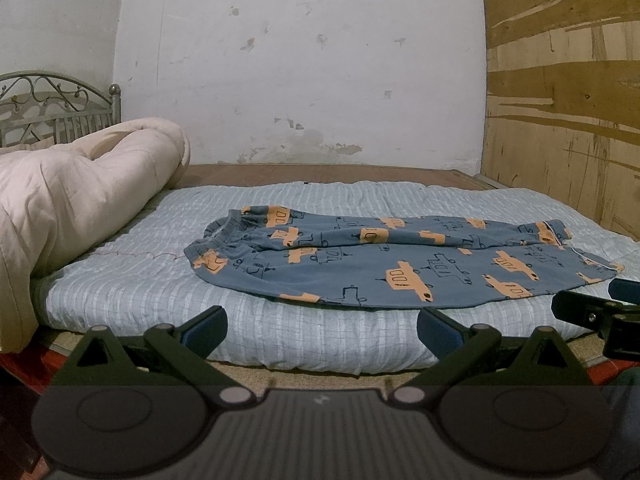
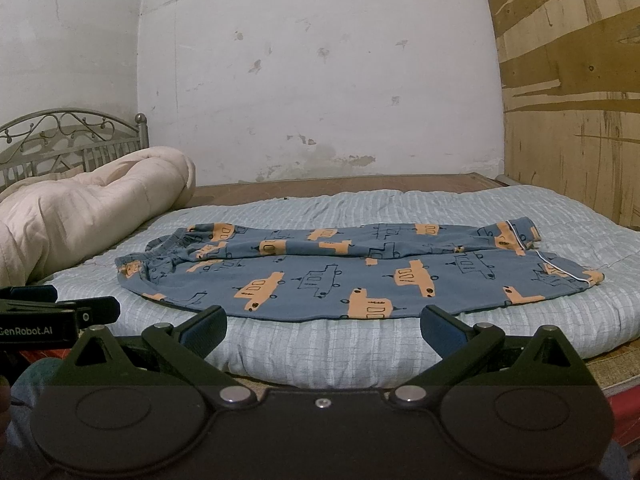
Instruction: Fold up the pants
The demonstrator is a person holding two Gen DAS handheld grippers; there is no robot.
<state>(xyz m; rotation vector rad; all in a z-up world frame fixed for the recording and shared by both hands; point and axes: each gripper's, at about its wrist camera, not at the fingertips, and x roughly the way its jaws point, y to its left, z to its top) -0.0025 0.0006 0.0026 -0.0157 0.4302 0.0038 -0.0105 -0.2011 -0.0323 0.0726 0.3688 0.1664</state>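
Behind the bed a stained white wall is seen, with a plywood panel to the right and a metal headboard at the far left. A pale blue quilted cover is spread over the bed, and a cream duvet is bunched at its left end. The pants (blue, printed with orange vehicles) are laid flat across the middle of the cover, waistband to the left and cuffs to the right, one leg lying beside the other. The left gripper is held just short of the near hem, its jaws spread wide and empty. The right gripper is held likewise beside it, jaws wide, nothing gripped; neither is touching the cloth.
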